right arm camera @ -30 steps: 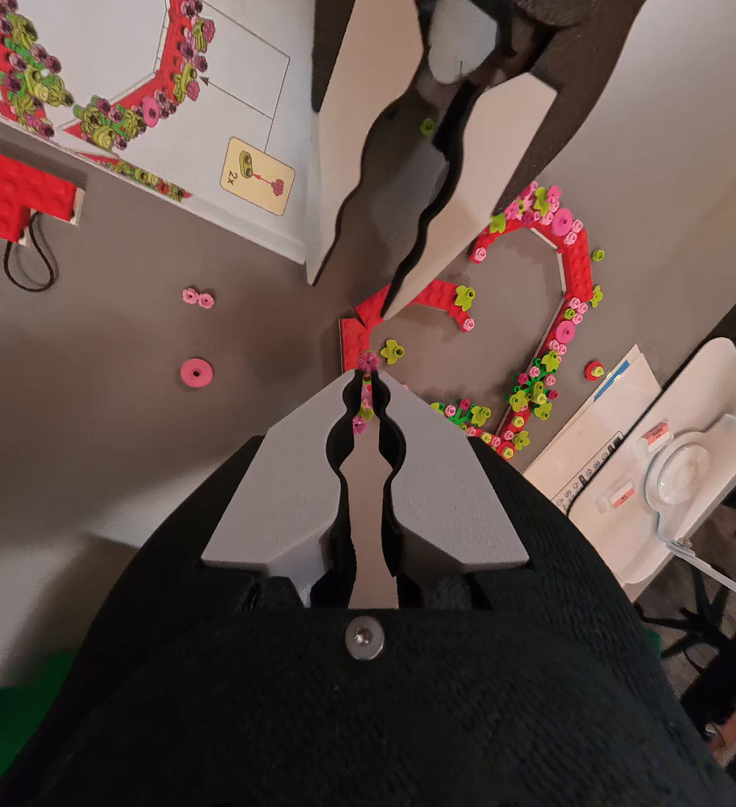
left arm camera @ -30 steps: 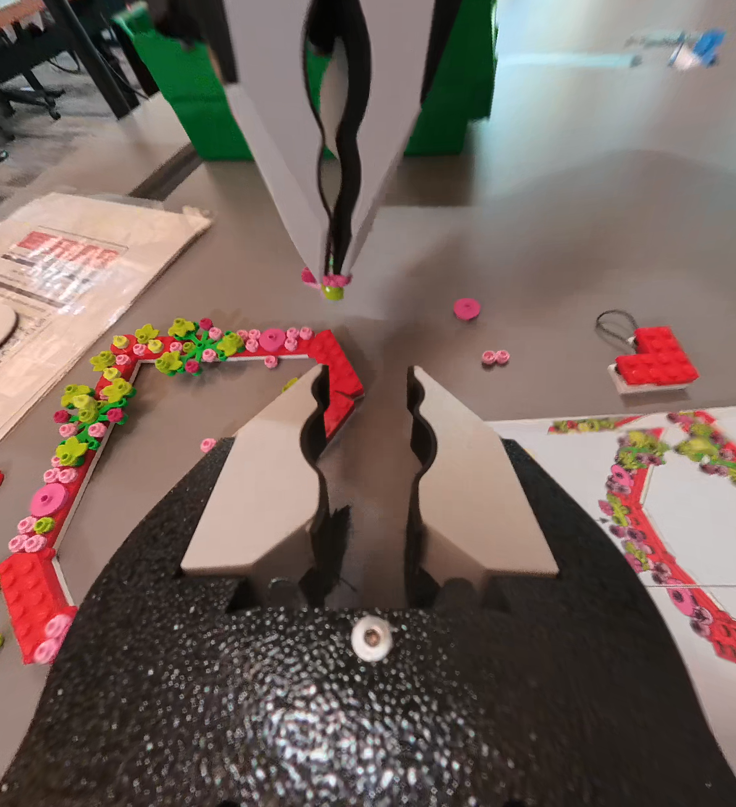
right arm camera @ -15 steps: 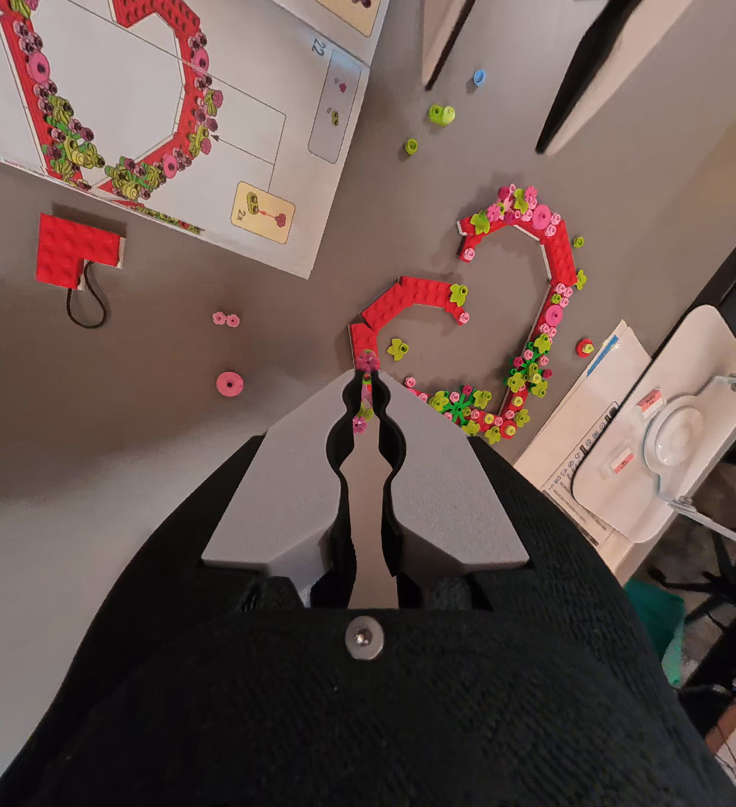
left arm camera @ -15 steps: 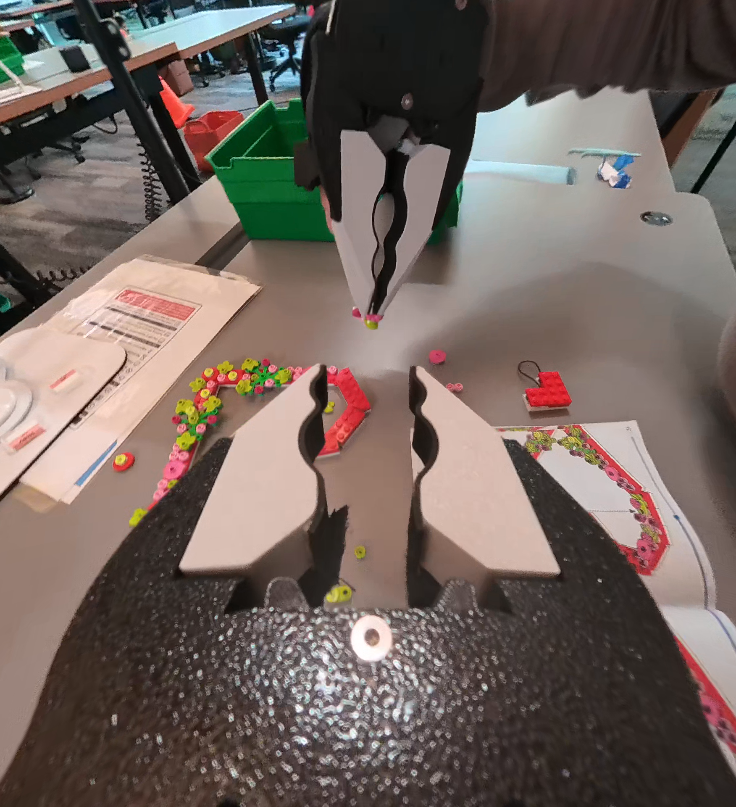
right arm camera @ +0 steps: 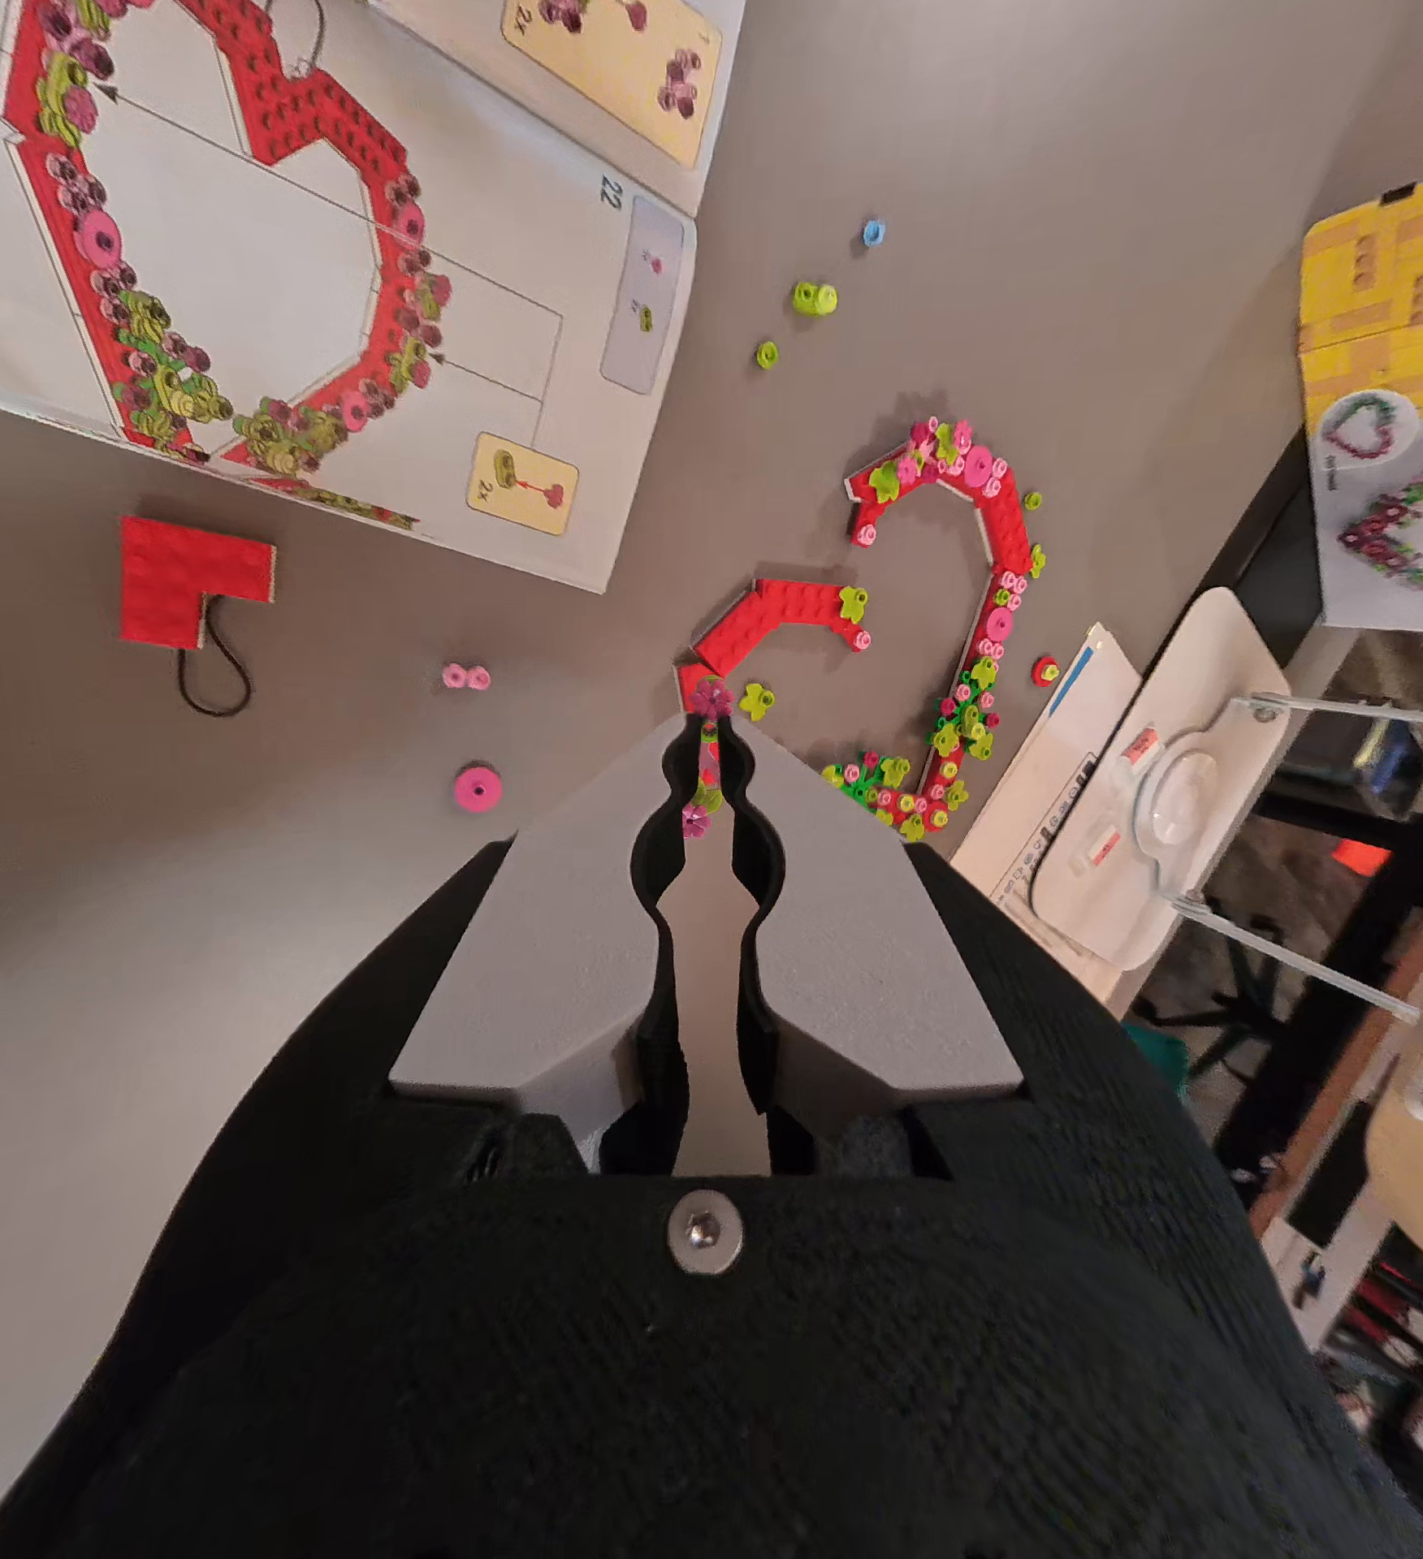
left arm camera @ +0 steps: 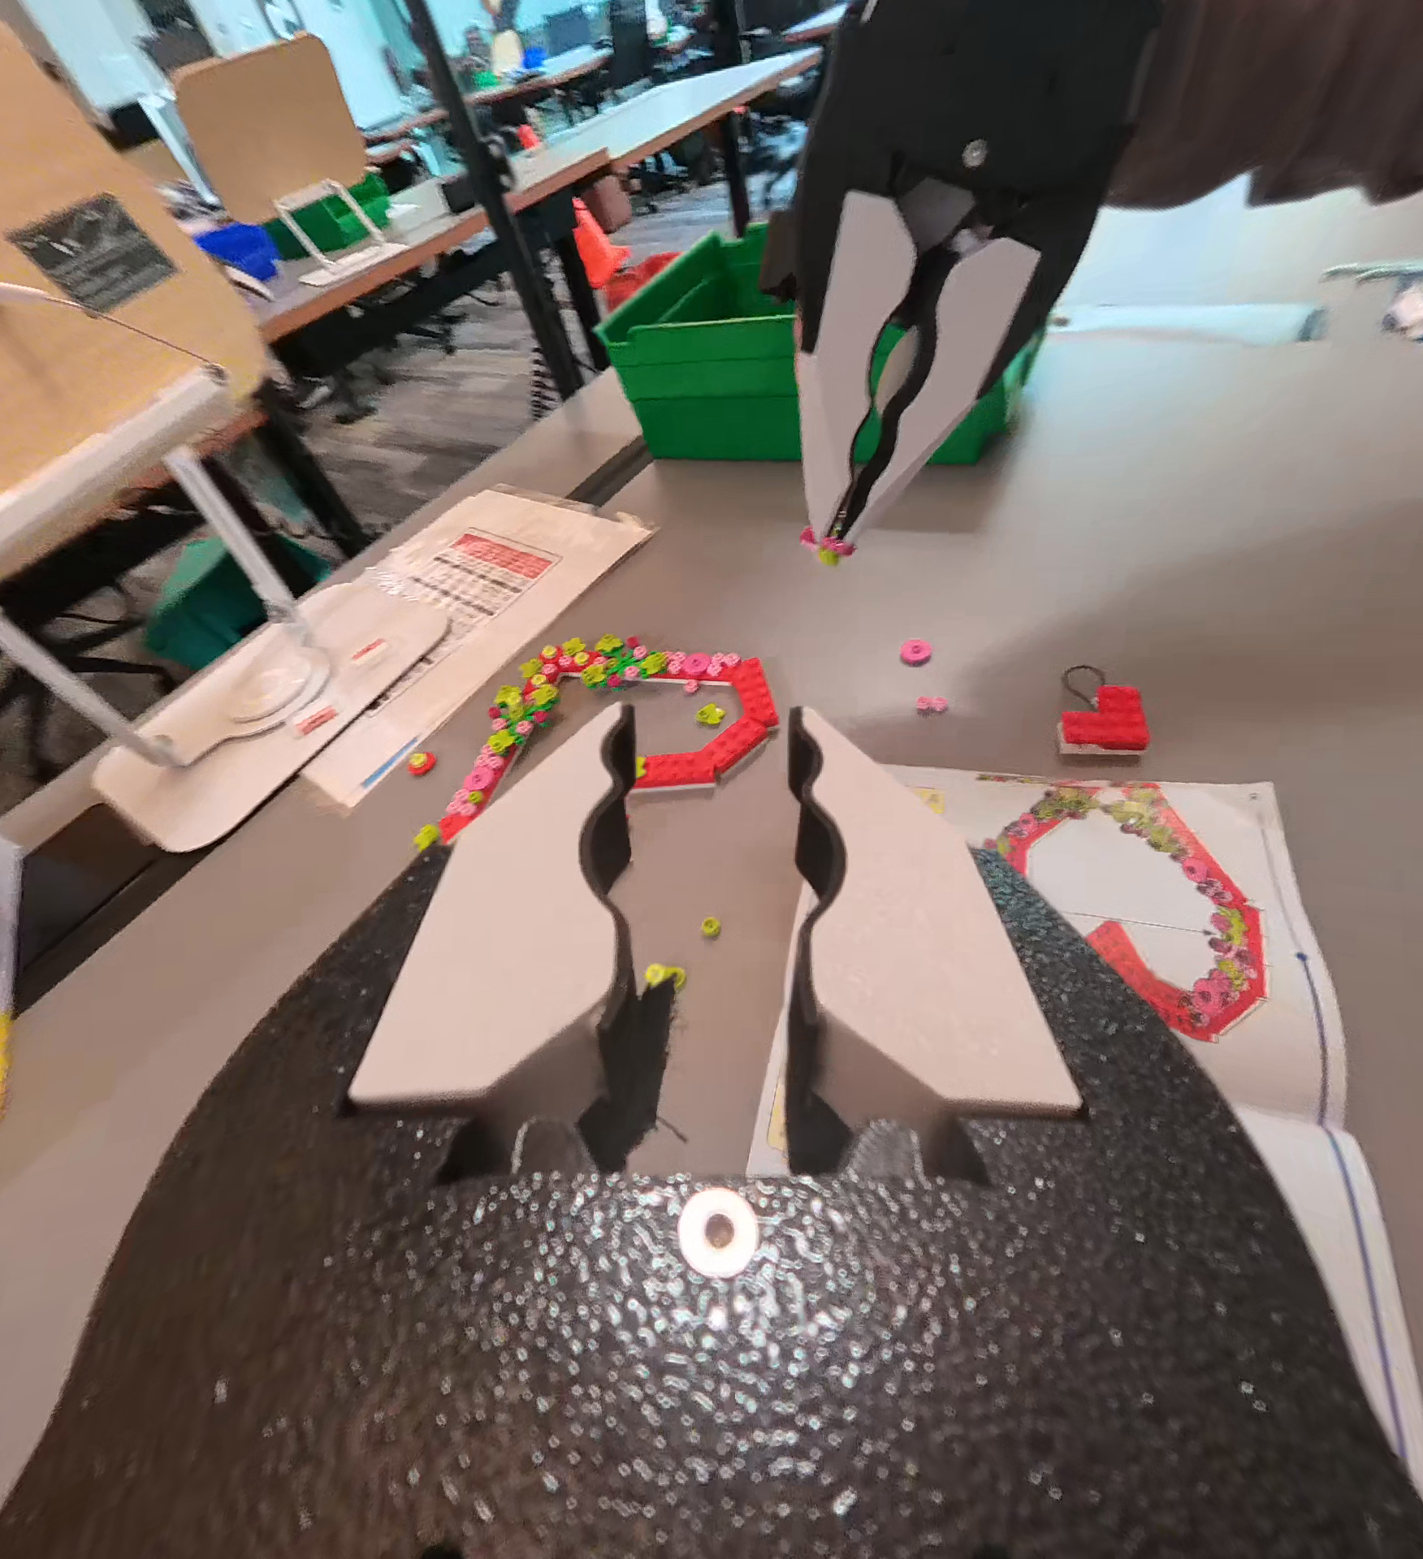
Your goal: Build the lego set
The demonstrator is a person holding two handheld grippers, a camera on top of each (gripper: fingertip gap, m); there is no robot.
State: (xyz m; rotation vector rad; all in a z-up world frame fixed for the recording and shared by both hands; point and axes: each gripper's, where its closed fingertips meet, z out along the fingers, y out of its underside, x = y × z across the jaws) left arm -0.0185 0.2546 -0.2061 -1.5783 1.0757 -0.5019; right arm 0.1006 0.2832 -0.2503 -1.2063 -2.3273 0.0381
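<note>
Left tool (left arm camera: 708,810) gapes above table; right tool (left arm camera: 829,540) pinches flower piece (left arm camera: 826,548).

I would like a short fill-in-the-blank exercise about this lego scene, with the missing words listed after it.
1. The right gripper is shut on a small ____ flower piece.
2. The left gripper holds nothing; its jaws are ____.
3. The L-shaped red piece lying apart from the red heart frame has a thin black ____ attached.
4. The big bin at the far end of the table is ____.

Missing words: pink; open; cord; green
</note>
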